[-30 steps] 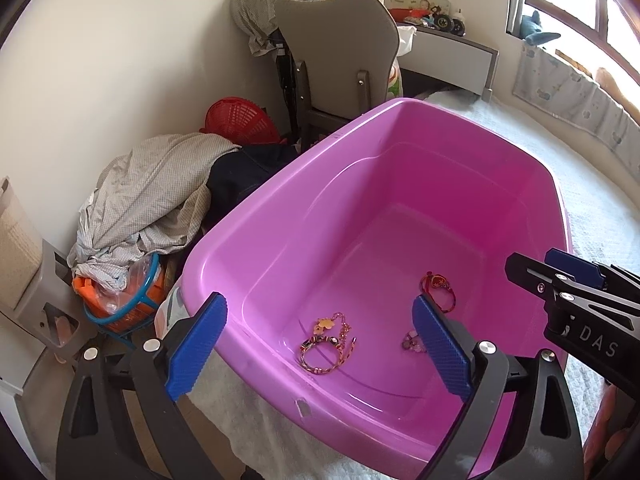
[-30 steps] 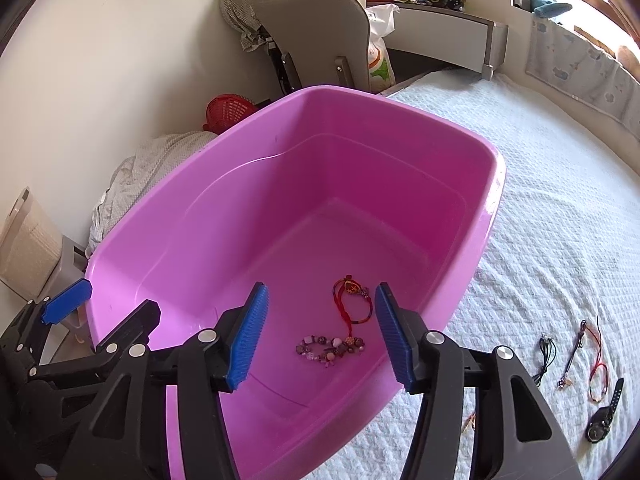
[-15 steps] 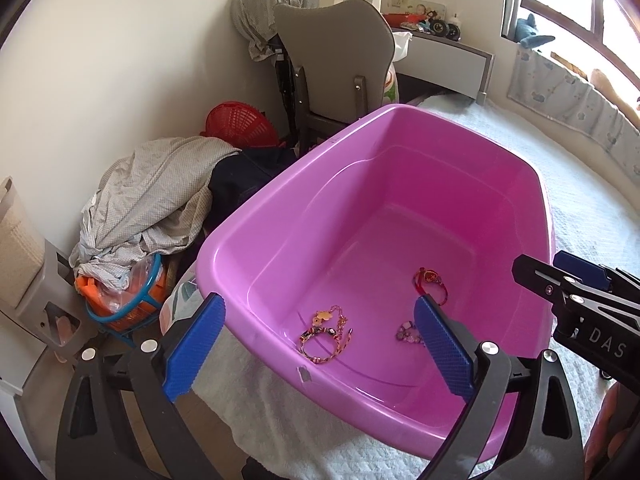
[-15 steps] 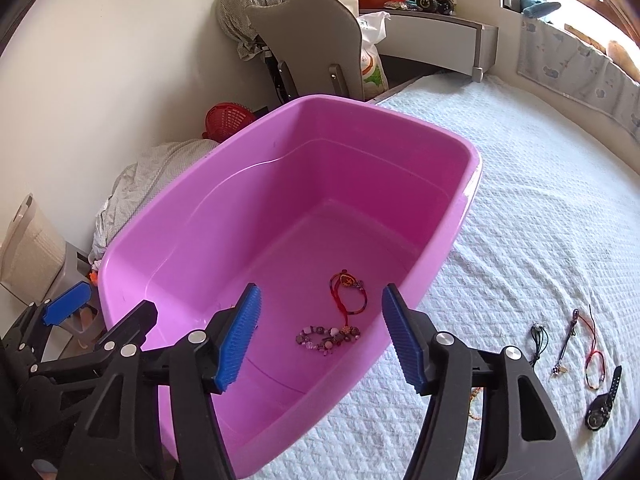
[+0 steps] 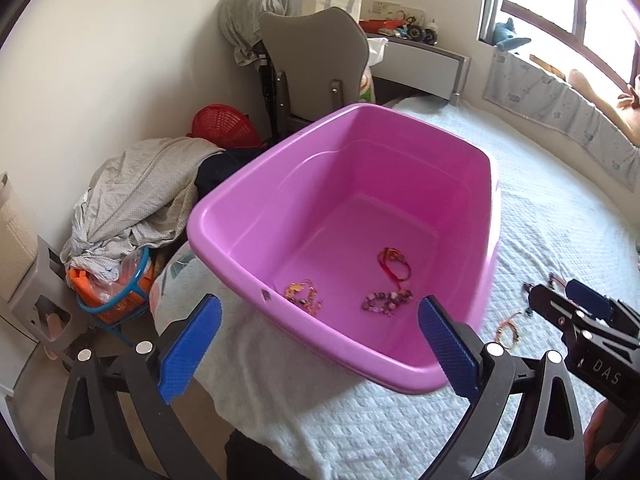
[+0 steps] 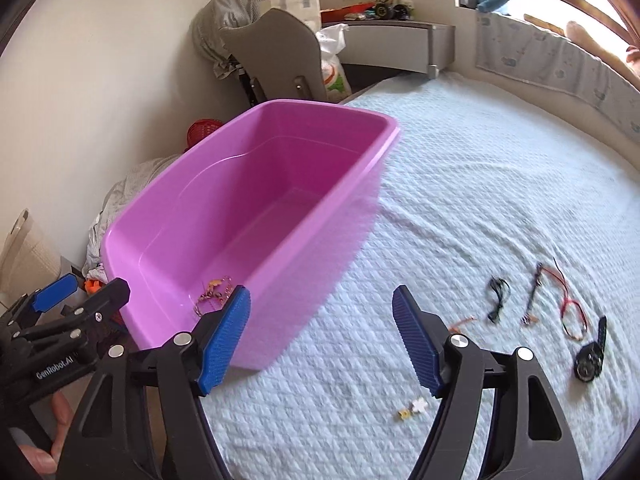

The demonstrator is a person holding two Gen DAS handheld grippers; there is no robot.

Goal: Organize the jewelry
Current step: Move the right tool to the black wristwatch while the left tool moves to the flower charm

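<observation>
A pink tub [image 5: 240, 236] stands on the white quilted bed [image 6: 480, 200]. On its floor lie a gold bracelet [image 5: 302, 296], a bead bracelet [image 5: 386, 300] and a red cord bracelet [image 5: 394, 266]. My left gripper [image 5: 320, 306] hovers open and empty before the tub's near rim. My right gripper [image 6: 320, 294] hangs over the quilt right of the tub, its jaws opening with nothing between them. To its right on the quilt lie a black cord [image 6: 498, 294], a dark strand [image 6: 534, 296], a red cord [image 6: 572, 312], a black watch [image 6: 590, 360] and a small white-gold piece [image 6: 412, 408].
A grey chair [image 5: 316, 64] stands behind the tub, with a red basket [image 5: 224, 126] and a heap of clothes [image 5: 136, 196] on the left by the wall. A grey shelf [image 6: 392, 44] with toys and a window lie beyond the bed.
Both grippers have drawn back from the tub. The right one has swung right over the quilt, bringing the loose jewelry closer, and its jaws stand wider.
</observation>
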